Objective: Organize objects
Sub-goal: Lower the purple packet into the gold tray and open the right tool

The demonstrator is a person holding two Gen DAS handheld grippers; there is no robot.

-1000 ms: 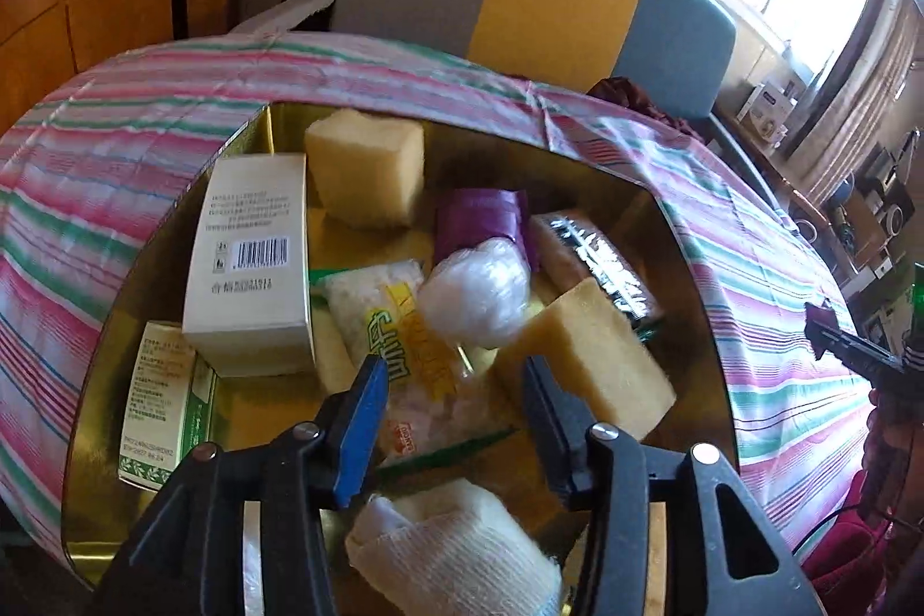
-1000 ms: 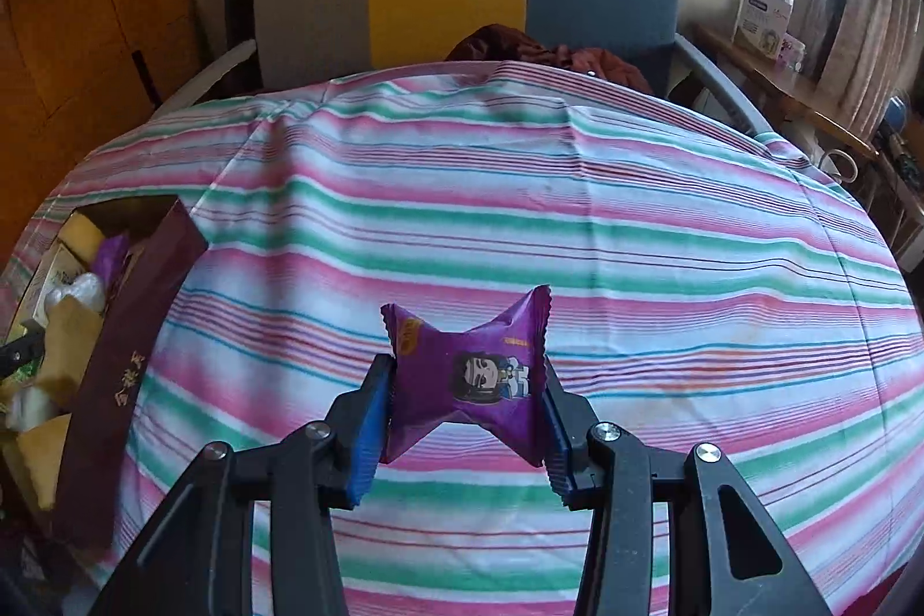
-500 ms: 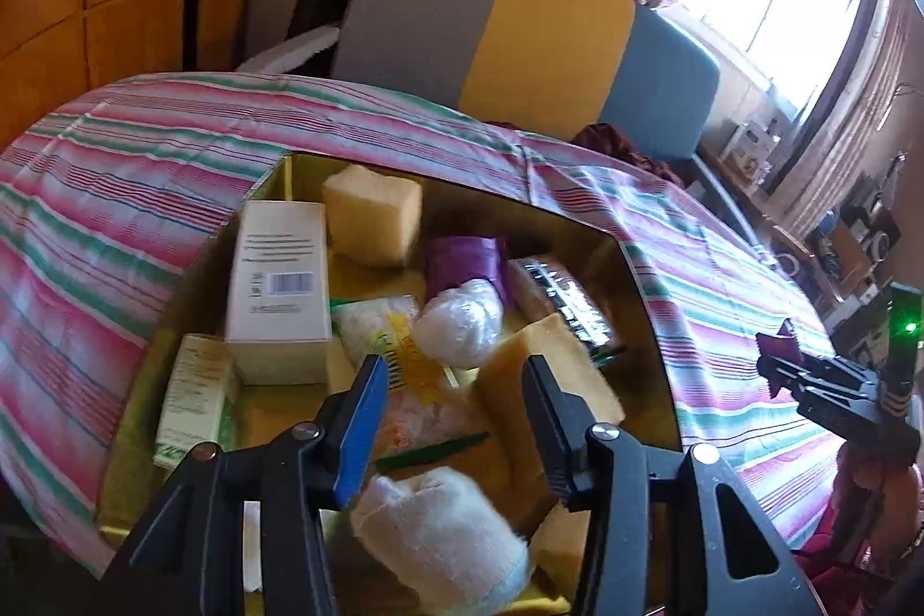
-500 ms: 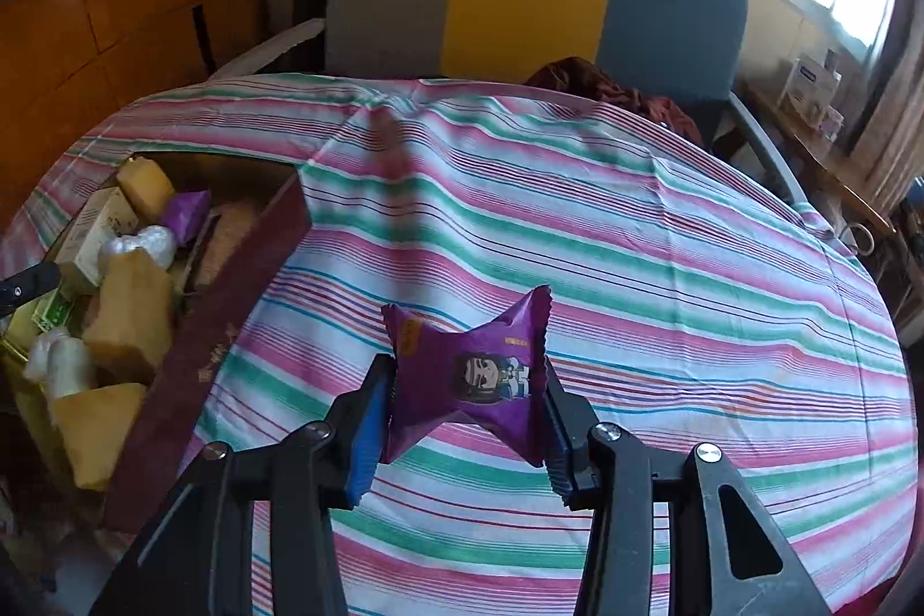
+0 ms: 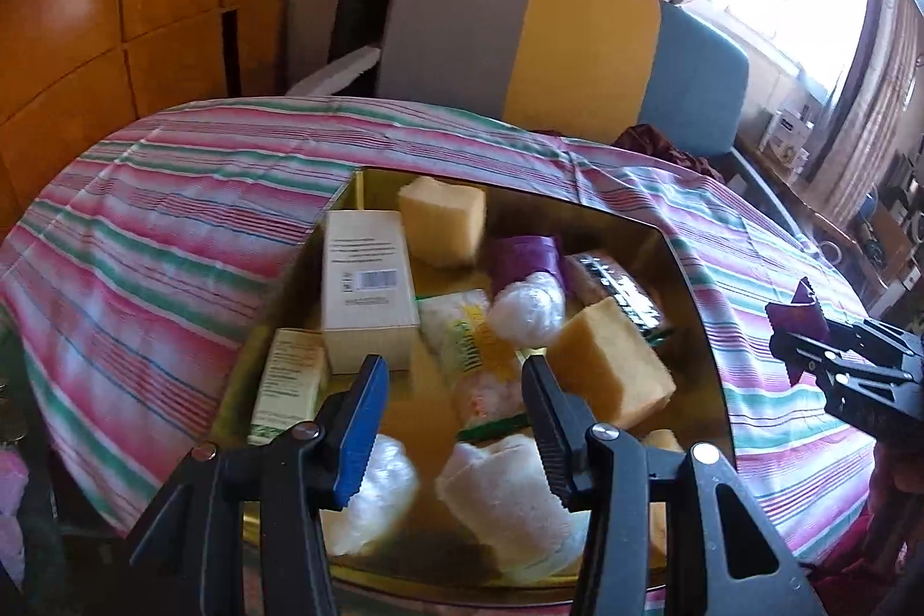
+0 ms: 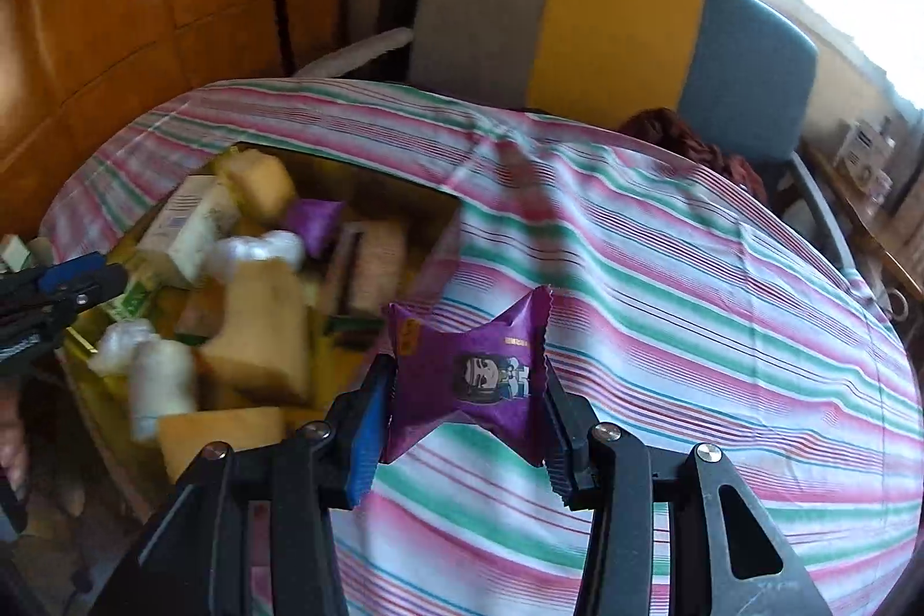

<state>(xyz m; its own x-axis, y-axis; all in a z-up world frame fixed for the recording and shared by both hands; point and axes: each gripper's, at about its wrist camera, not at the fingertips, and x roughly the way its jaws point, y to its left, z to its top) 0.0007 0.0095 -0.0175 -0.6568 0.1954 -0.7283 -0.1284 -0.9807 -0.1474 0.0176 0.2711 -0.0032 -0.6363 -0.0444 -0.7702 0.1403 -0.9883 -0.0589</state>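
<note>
My right gripper (image 6: 466,376) is shut on a purple snack packet (image 6: 473,373), held above the striped tablecloth (image 6: 664,281) just right of the open gold-lined box (image 6: 440,252). In the left wrist view that gripper (image 5: 808,347) and its packet (image 5: 800,313) show at the right edge. My left gripper (image 5: 453,376) hovers open over the near end of the box (image 5: 696,292), with nothing between its fingers. Inside lie a white carton (image 5: 369,287), two yellow sponge blocks (image 5: 444,220) (image 5: 612,368), another purple packet (image 5: 525,255), a noodle packet (image 5: 479,356) and a white roll (image 5: 508,495).
A grey, yellow and blue chair (image 5: 577,50) stands behind the table, with a dark cloth (image 6: 687,142) on its seat. Wooden panels (image 5: 115,10) fill the left. Shelves with clutter (image 5: 791,137) line the window side. The cloth right of the box is bare.
My right gripper has carried the purple packet leftward to the box's side and rolled. My left gripper has drawn back and up from the box, still open.
</note>
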